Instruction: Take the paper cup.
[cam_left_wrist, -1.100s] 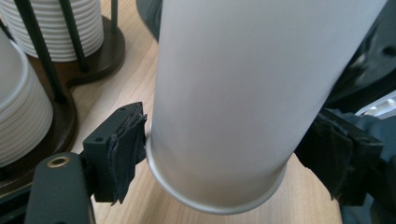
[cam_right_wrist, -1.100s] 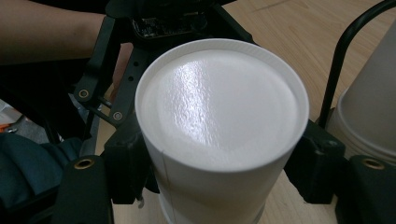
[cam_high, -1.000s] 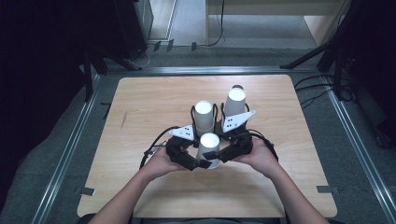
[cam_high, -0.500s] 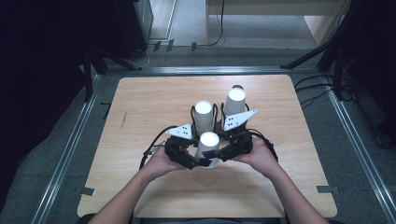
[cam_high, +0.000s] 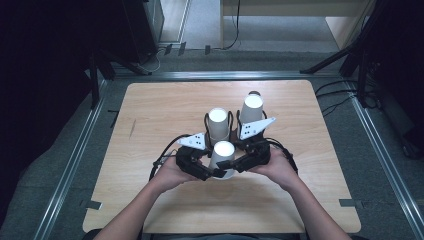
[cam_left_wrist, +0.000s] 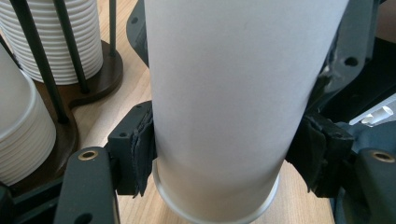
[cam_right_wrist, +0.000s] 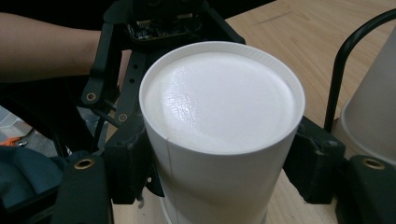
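Note:
A white paper cup (cam_high: 223, 150) stands upside down on the table between both hands. In the left gripper view, my left gripper (cam_left_wrist: 224, 154) has its pads against the cup's (cam_left_wrist: 224, 93) lower wall, just above the rim; its jaws have just been closing on the cup. In the right gripper view, my right gripper (cam_right_wrist: 219, 163) is shut on the same cup (cam_right_wrist: 219, 102) higher up, below its flat bottom. From above, the left gripper (cam_high: 212, 172) comes in from the left and the right gripper (cam_high: 234, 167) from the right.
Behind the cup stands a dark wire rack with two stacks of upside-down cups, one (cam_high: 218, 122) directly behind and one (cam_high: 251, 107) further right. Its wooden base (cam_left_wrist: 100, 70) lies close to my left jaw. The wooden table (cam_high: 150, 115) ends in metal rails.

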